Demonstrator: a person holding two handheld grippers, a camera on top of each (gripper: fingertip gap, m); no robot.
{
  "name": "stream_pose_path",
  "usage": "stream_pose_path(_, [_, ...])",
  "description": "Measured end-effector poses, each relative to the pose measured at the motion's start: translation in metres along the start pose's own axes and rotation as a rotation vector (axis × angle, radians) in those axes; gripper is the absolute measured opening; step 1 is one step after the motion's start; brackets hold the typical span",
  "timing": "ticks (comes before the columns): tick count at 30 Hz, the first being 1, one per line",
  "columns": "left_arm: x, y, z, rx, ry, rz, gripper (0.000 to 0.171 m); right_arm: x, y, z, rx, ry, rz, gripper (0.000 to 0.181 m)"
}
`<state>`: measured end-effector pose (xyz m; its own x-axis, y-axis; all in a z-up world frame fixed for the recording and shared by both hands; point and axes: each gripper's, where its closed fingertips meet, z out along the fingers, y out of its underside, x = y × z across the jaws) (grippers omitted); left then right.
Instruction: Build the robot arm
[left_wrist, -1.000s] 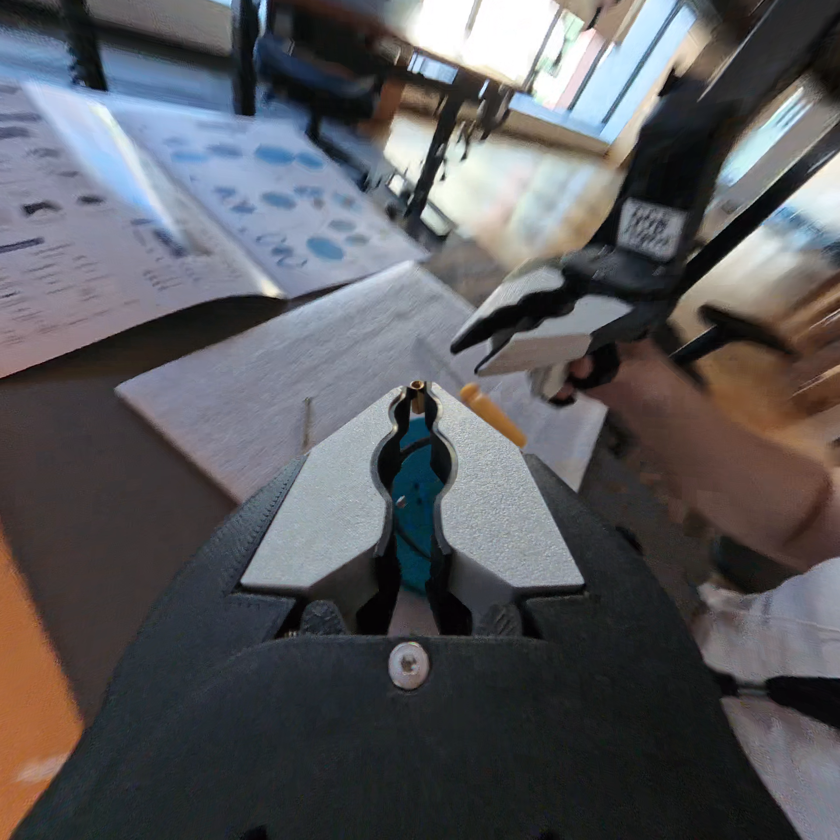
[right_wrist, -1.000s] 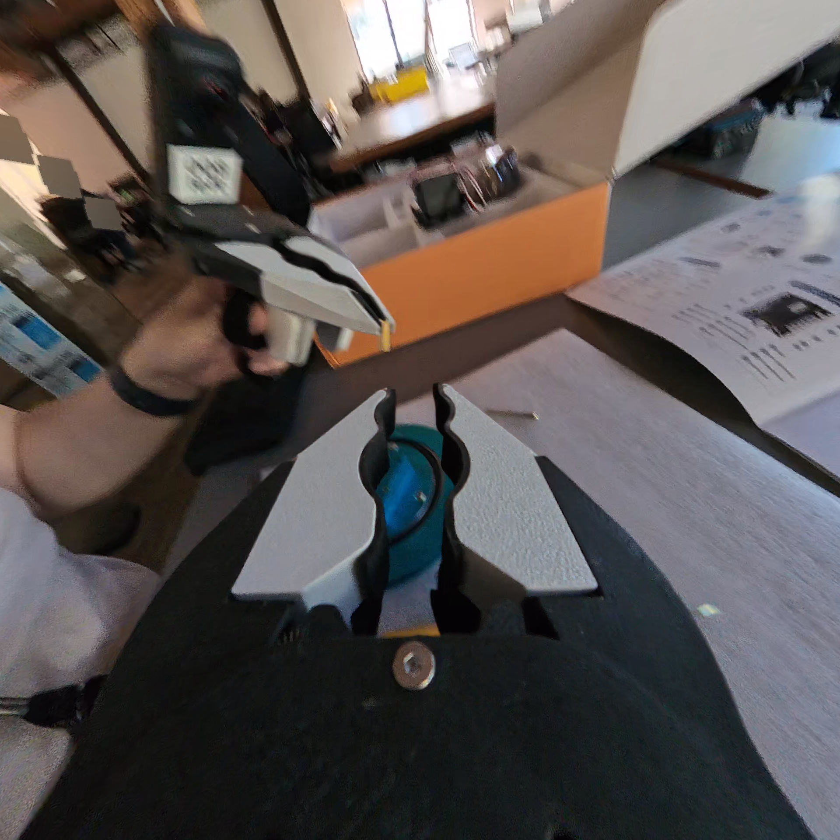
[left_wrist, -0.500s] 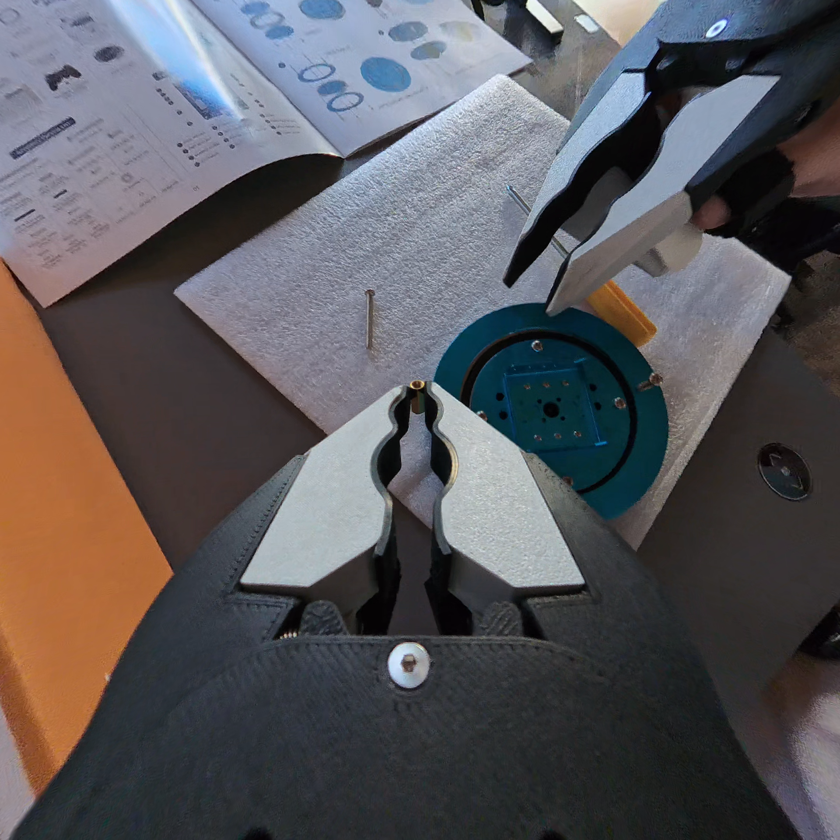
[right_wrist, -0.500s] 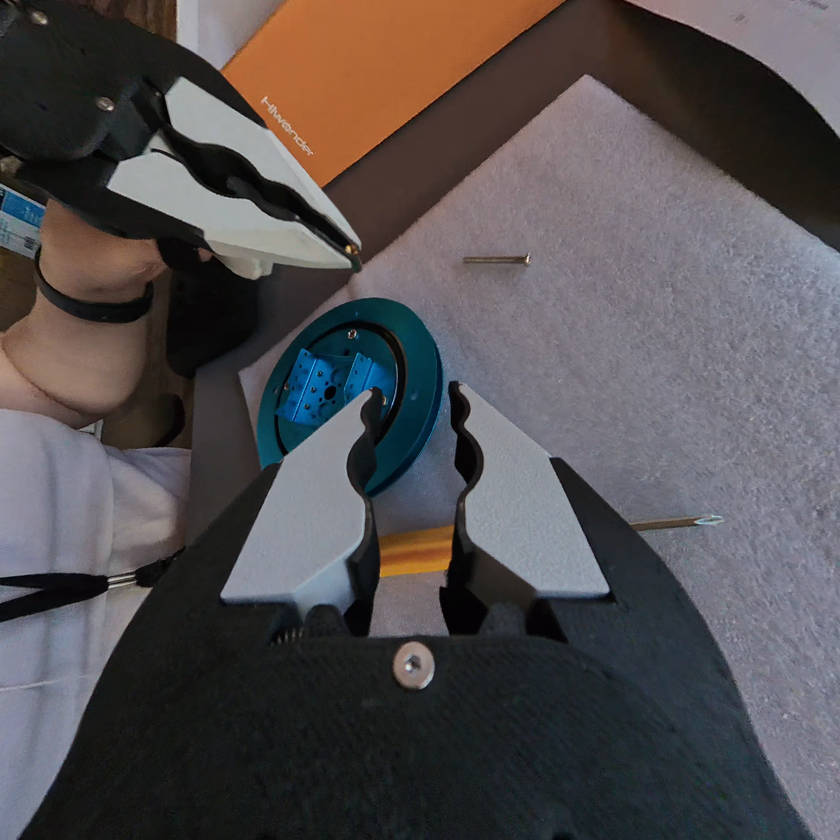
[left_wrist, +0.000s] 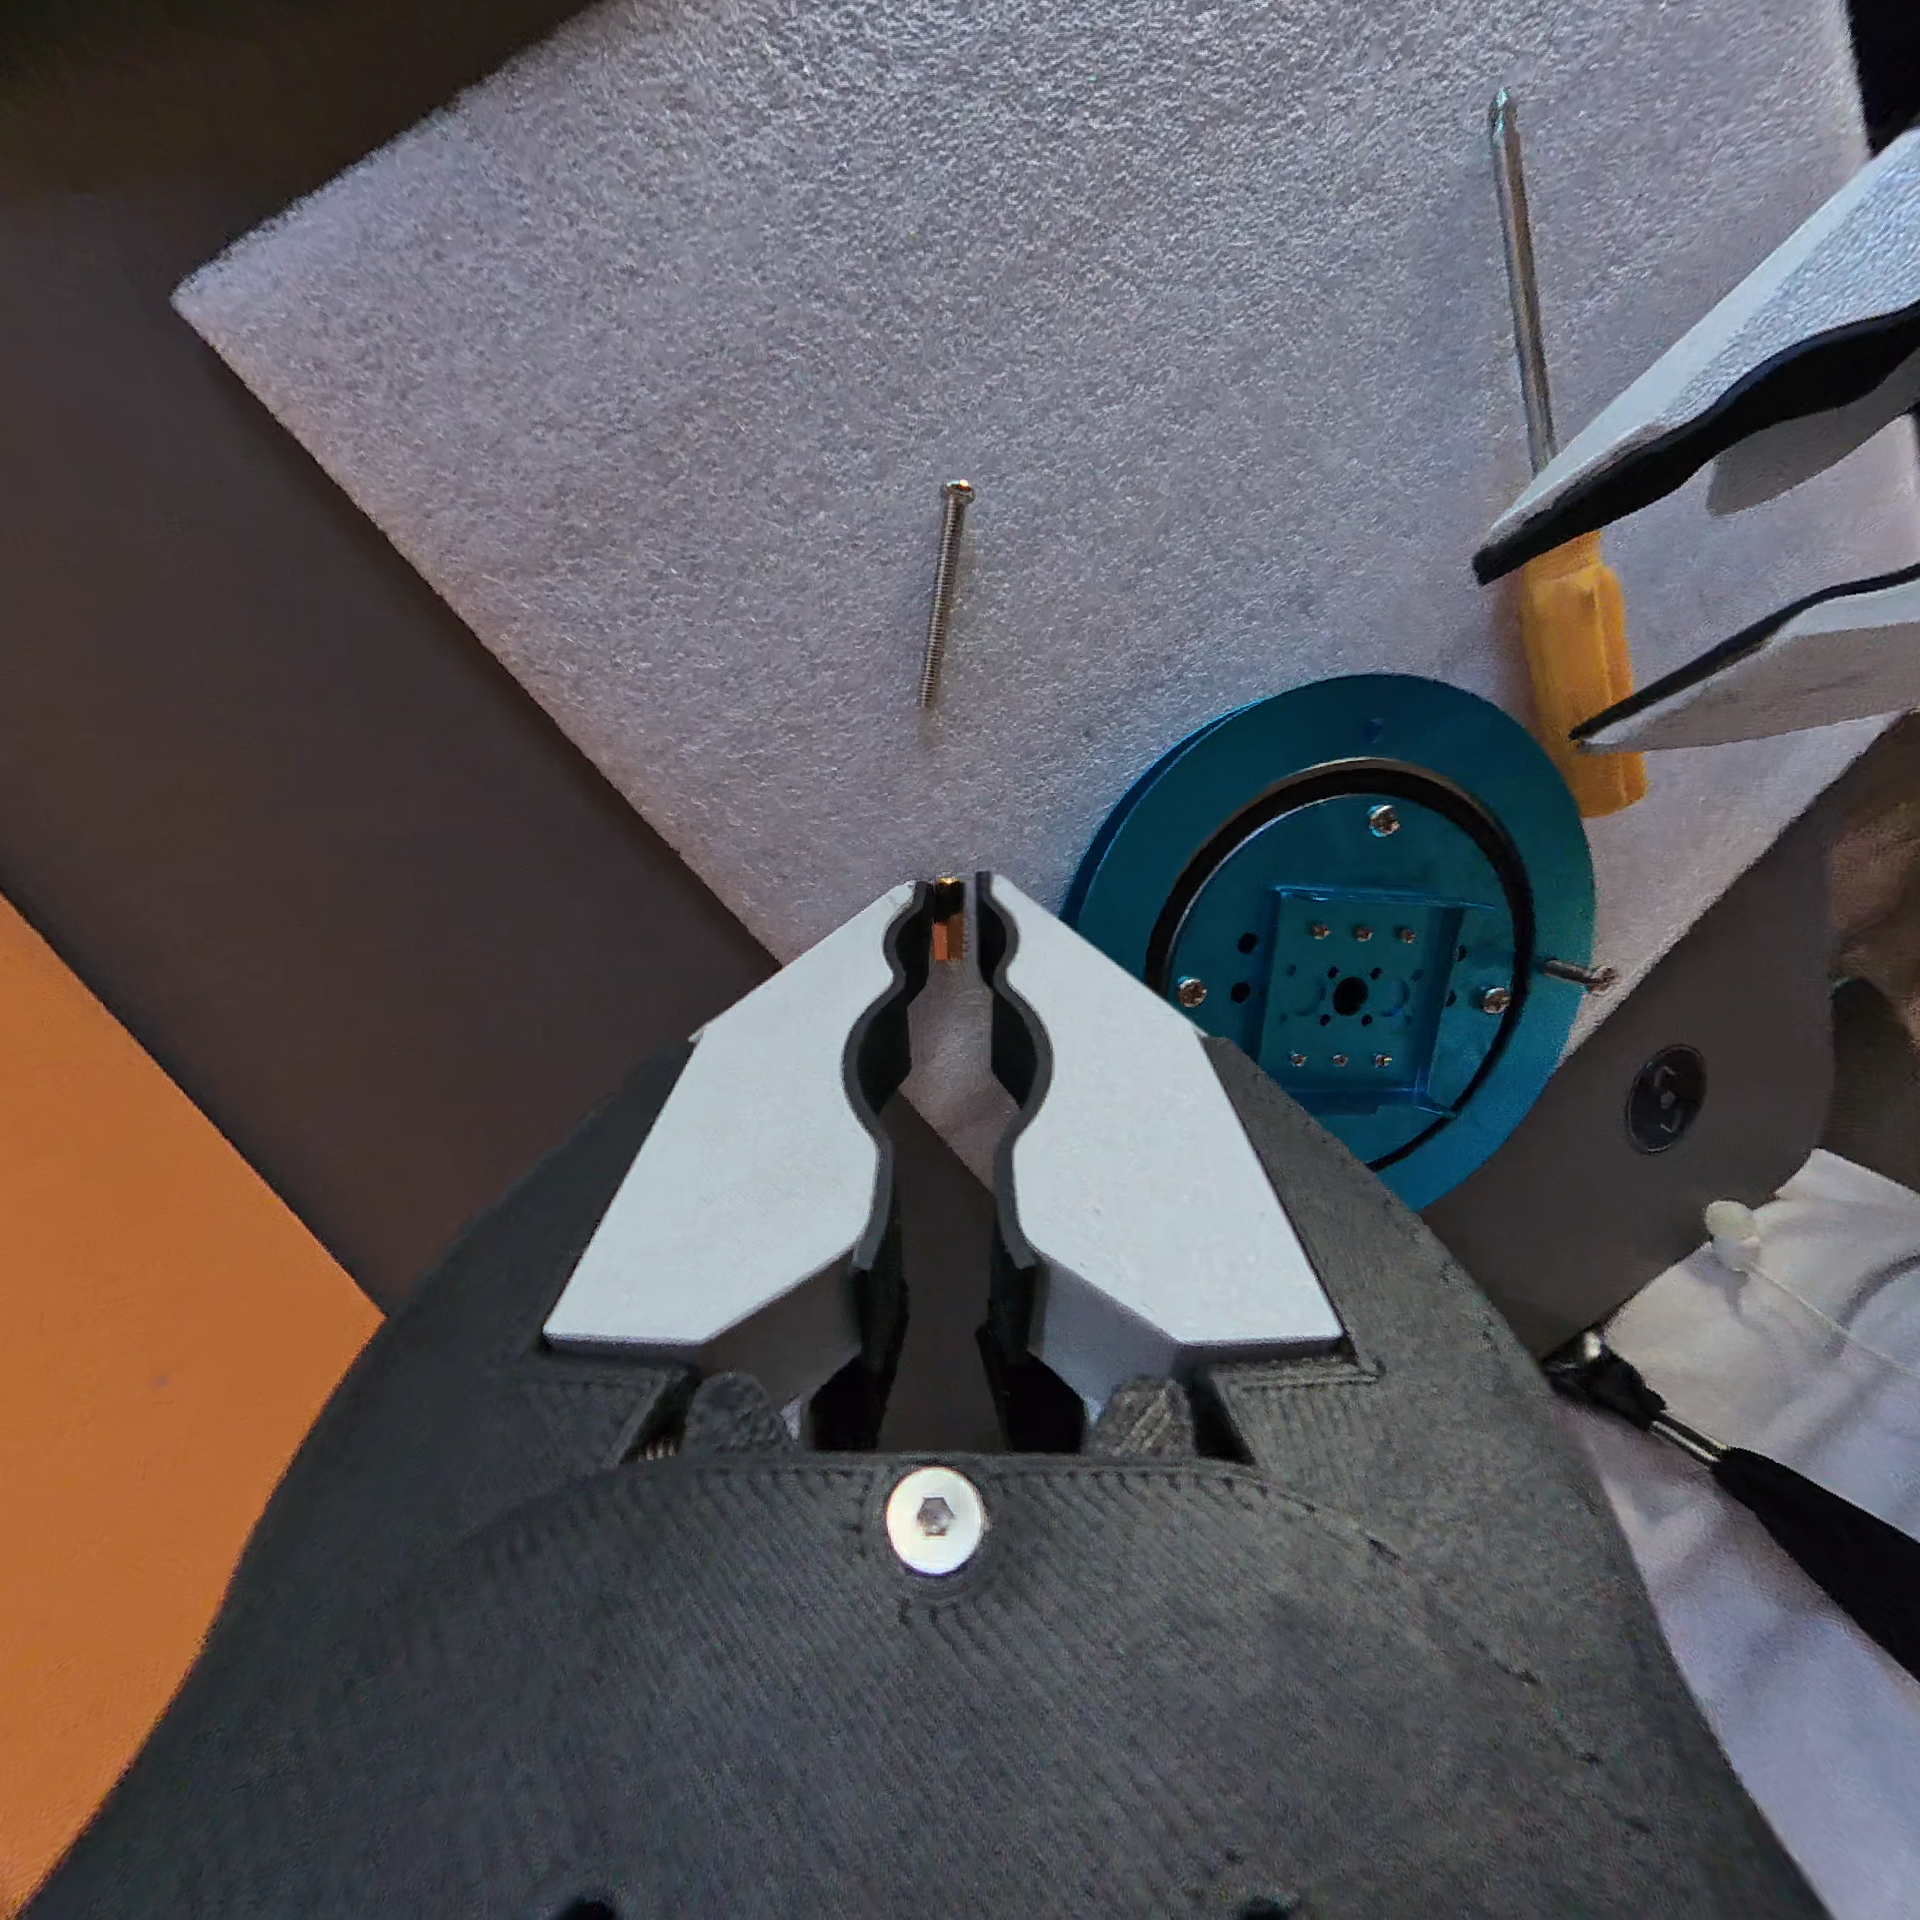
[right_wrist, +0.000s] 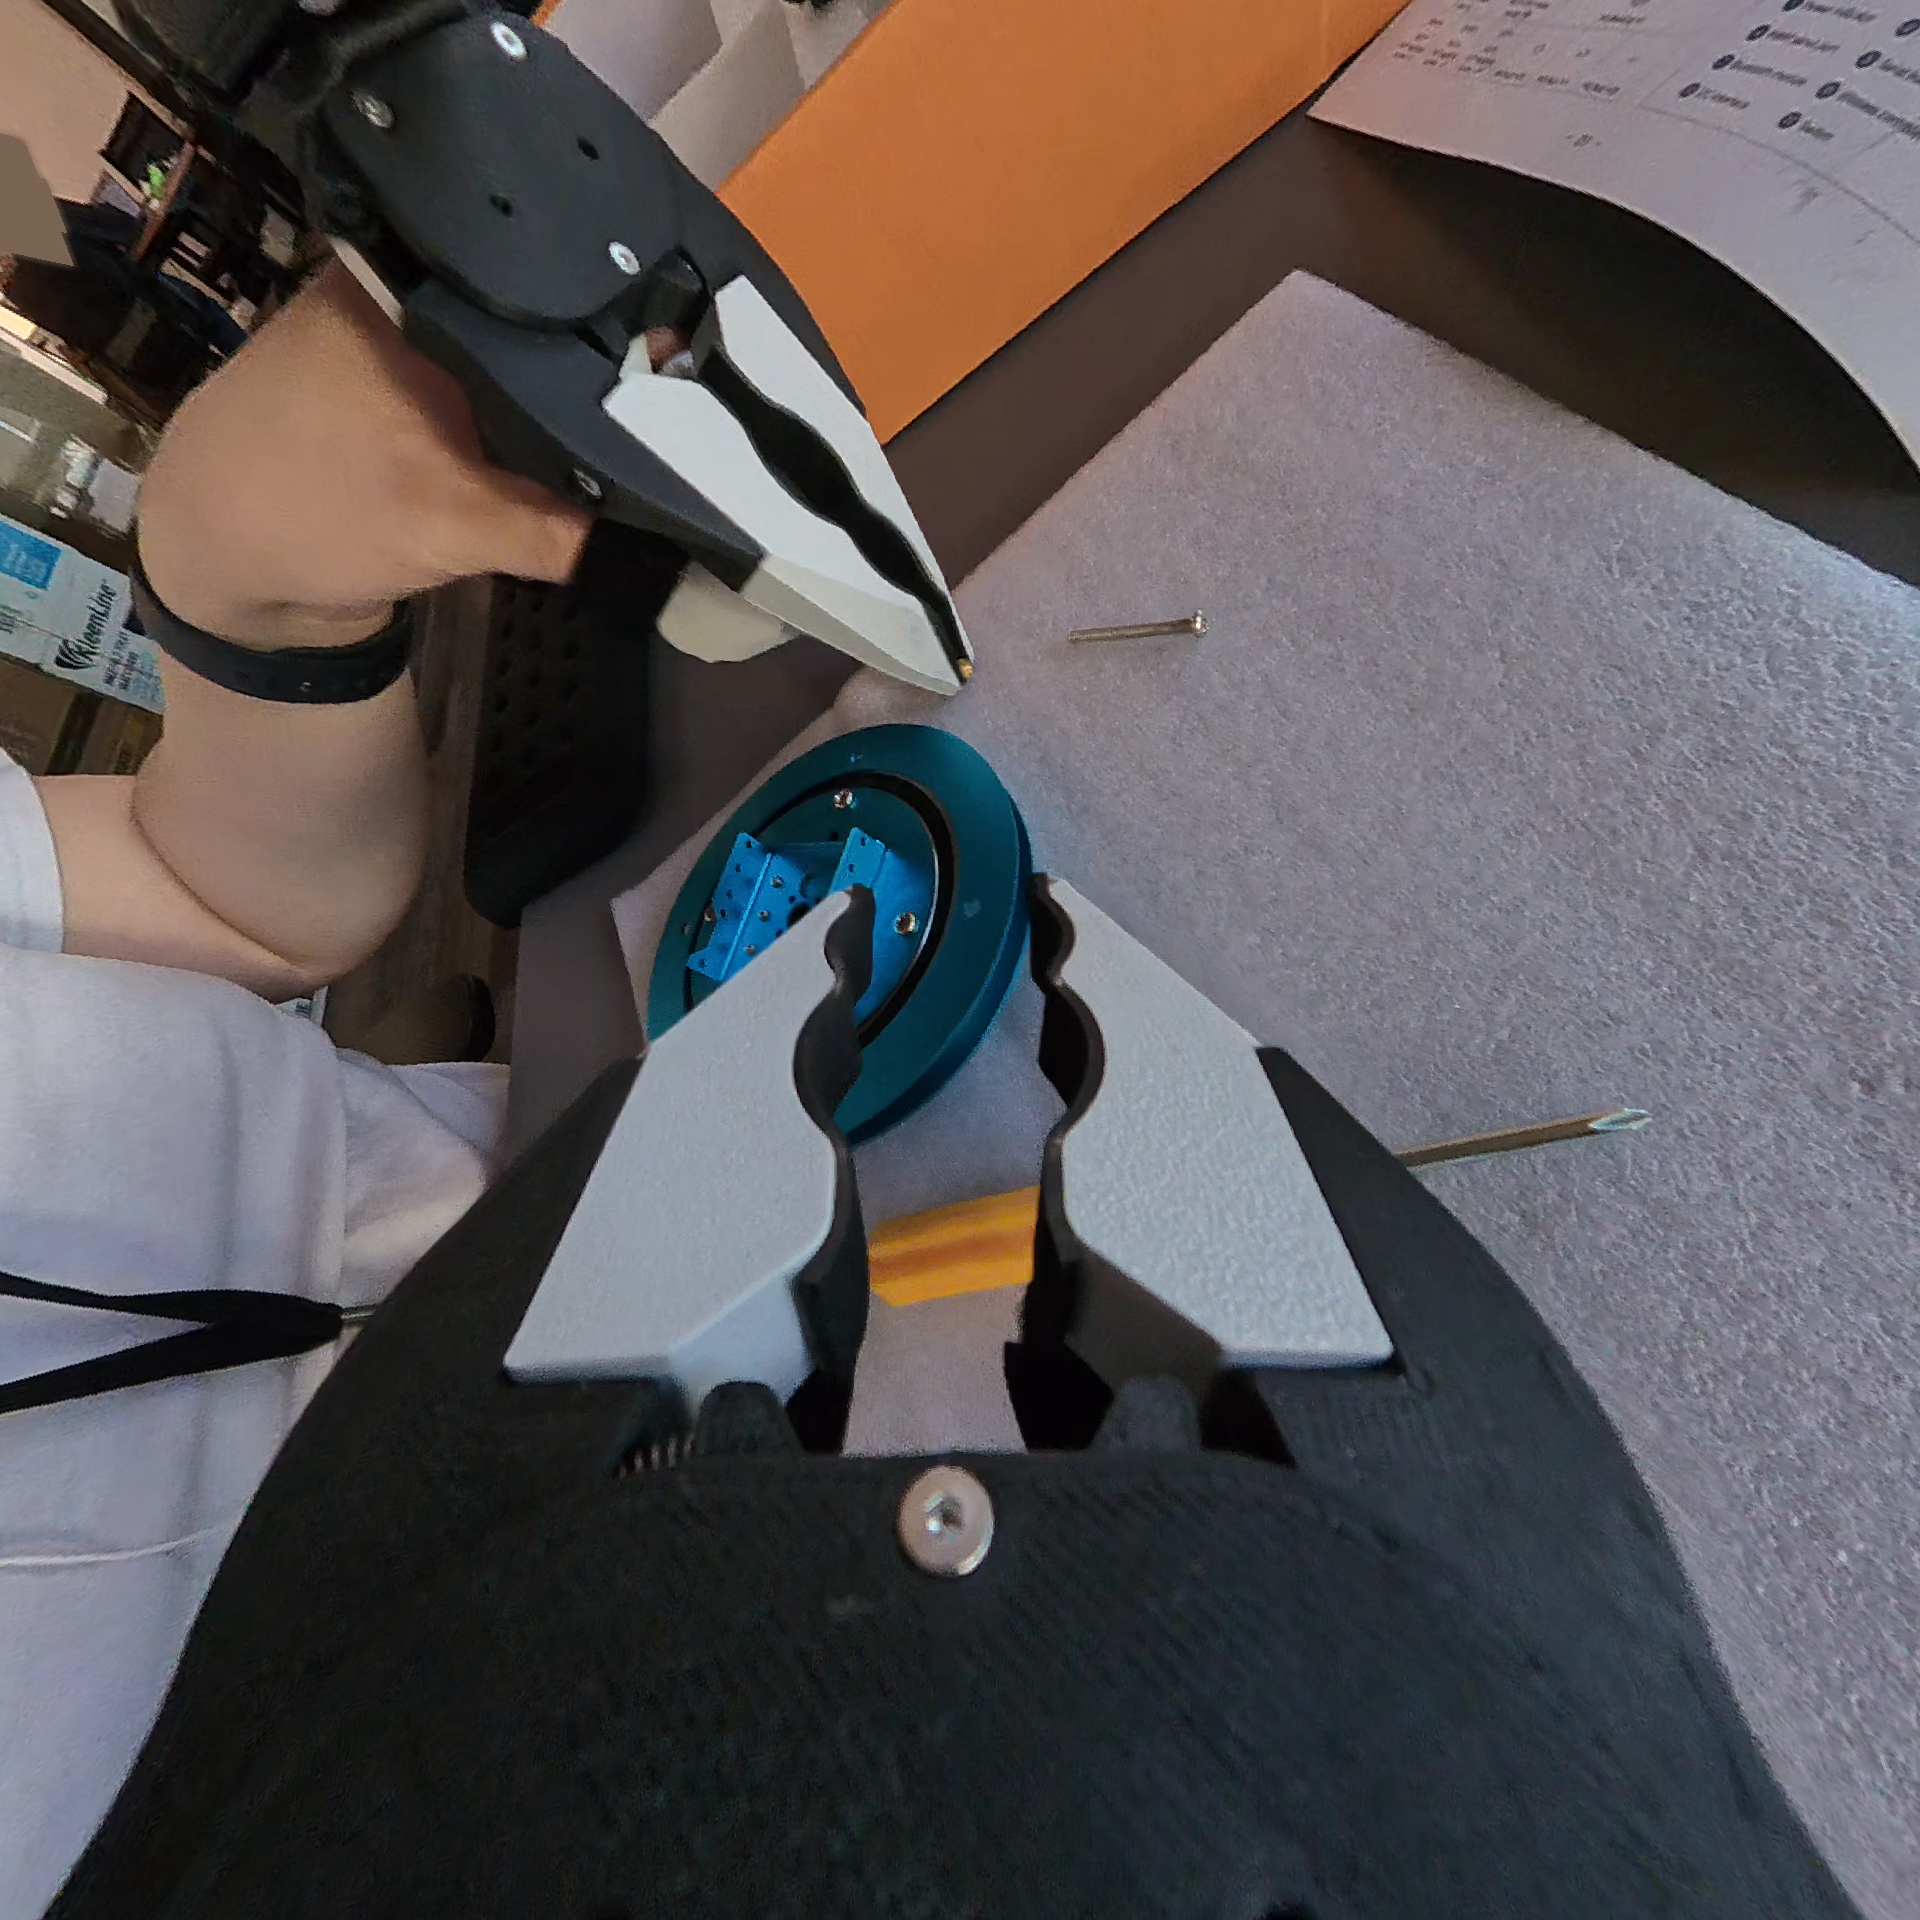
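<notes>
My left gripper (left_wrist: 948, 904) is shut on a small brass standoff (left_wrist: 945, 930) at its tips, above the edge of a grey foam sheet (left_wrist: 935, 260). A blue round metal turntable (left_wrist: 1340, 935) with a square bracket lies just right of it. My right gripper (right_wrist: 940, 899) is open and empty, its fingers either side of the turntable's (right_wrist: 977, 894) rim. A yellow-handled screwdriver (left_wrist: 1579, 665) lies beside the turntable, and its handle (right_wrist: 951, 1252) shows between my right fingers. The left gripper also shows in the right wrist view (right_wrist: 961, 665).
A long loose screw (left_wrist: 943, 592) lies on the foam, also seen in the right wrist view (right_wrist: 1138, 629). An orange box (left_wrist: 125, 1299) stands at the left. An open paper booklet (right_wrist: 1714, 135) lies beyond the foam. A person's white sleeve (right_wrist: 156, 1195) is at the left. One gripper's finger ends stand about 10 centimetres off the other's.
Both grippers have tipped down from a level view onto the foam. The right gripper has moved closer to the turntable. The left keeps its hold on the standoff.
</notes>
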<state>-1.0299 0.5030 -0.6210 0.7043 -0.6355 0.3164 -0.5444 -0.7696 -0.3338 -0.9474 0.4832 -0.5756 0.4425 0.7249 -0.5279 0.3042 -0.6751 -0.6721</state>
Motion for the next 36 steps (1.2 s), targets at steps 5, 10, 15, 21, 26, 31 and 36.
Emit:
stream_pose_path(5, [0.007,0.005,-0.014,0.097,0.036,-0.07,0.026,0.005,0.005,-0.002,-0.014,0.007,0.013,0.028])
stream_pose_path(10, [0.028,0.031,-0.029,0.192,0.095,-0.08,0.028,-0.005,0.008,-0.002,-0.041,-0.099,0.059,0.03])
stream_pose_path(15, [0.041,0.039,-0.043,0.341,0.233,-0.169,0.019,-0.007,0.006,0.0,-0.105,-0.114,-0.013,0.03])
stream_pose_path(21, [0.032,0.049,-0.036,0.333,0.228,-0.192,0.02,-0.007,-0.017,0.018,-0.239,-0.189,-0.195,0.025])
stream_pose_path(26, [0.043,0.053,-0.029,0.324,0.287,-0.213,0.021,0.004,-0.01,0.042,-0.444,-0.258,-0.191,0.026])
stream_pose_path(31, [0.053,0.059,-0.029,0.31,0.332,-0.228,0.022,0.004,0.001,0.044,-0.592,-0.341,-0.045,0.027])
stream_pose_path(36, [0.058,0.064,-0.027,0.306,0.35,-0.223,0.024,0.006,0.008,0.041,-0.701,-0.424,0.094,0.038])
